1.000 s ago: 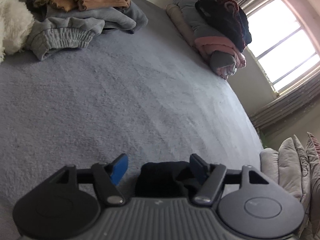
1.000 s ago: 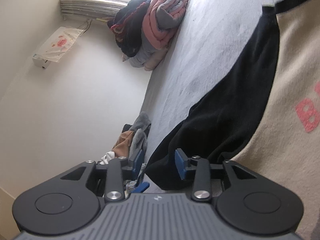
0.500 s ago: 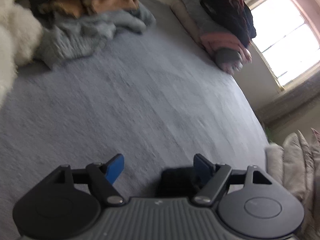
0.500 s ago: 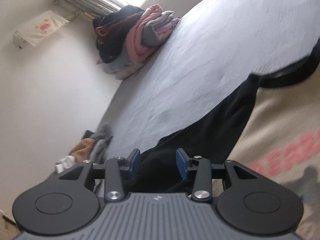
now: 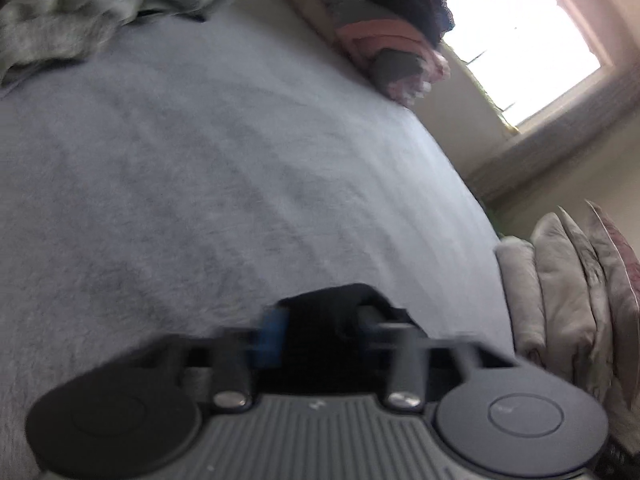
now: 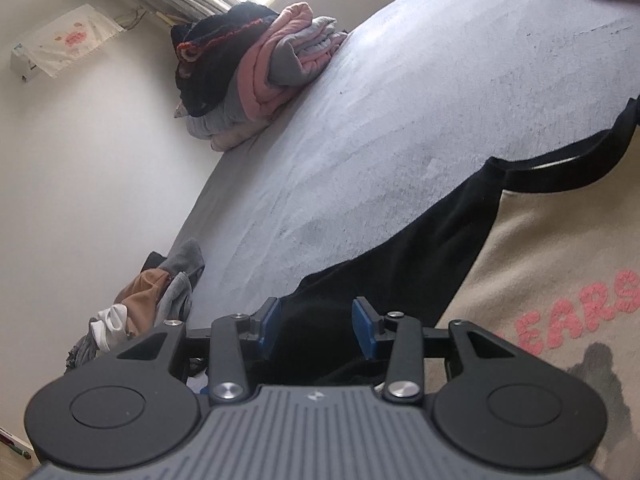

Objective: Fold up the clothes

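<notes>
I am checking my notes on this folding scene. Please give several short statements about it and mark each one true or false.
1. The beige sweater with black sleeves and pink letters lies on the grey-blue bed cover. True.
2. The right gripper has black sleeve fabric between its blue pads. True.
3. The stack of folded pink, grey and black clothes lies on the floor. False: it is on the bed.
4. The letters are green. False: pink.

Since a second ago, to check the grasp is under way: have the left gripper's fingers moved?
Yes. The left gripper has narrowed: its blue pads have closed in on the black fabric lying on the grey bed cover.
</notes>
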A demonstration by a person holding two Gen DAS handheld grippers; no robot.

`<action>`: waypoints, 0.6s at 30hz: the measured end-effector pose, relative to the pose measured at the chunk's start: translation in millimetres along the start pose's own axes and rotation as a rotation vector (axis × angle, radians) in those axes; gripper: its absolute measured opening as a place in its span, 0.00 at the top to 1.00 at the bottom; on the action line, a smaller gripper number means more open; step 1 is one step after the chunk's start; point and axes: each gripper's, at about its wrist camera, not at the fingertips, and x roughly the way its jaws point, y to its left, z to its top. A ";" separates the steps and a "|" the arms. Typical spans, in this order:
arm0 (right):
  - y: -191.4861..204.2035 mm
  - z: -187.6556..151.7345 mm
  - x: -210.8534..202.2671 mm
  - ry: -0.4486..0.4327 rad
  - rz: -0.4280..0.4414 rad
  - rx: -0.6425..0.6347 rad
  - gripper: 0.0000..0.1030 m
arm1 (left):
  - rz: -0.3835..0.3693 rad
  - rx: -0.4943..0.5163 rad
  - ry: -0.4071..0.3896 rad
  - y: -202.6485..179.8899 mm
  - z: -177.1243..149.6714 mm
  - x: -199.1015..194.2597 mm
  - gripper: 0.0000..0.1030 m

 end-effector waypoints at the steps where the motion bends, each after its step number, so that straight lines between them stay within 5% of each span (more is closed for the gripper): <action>1: 2.3 -0.9 -0.3 0.005 -0.003 -0.004 0.58 | -0.007 -0.032 -0.006 3.5 -0.3 -1.9 0.86; 4: 11.9 -4.1 -1.4 0.014 0.001 -0.023 0.58 | -0.093 -0.067 -0.029 -0.4 3.6 -13.3 0.86; 8: 18.5 -6.7 -5.6 0.011 0.002 -0.030 0.58 | -0.170 0.052 -0.024 -23.5 3.9 -28.2 0.86; 12: 19.6 -7.9 -10.9 -0.003 -0.004 -0.023 0.58 | -0.251 0.174 0.121 -42.6 -12.8 -14.9 0.86; 18: 17.6 -10.6 -18.8 -0.021 -0.010 -0.004 0.58 | -0.260 0.227 0.326 -48.2 -57.6 31.7 0.86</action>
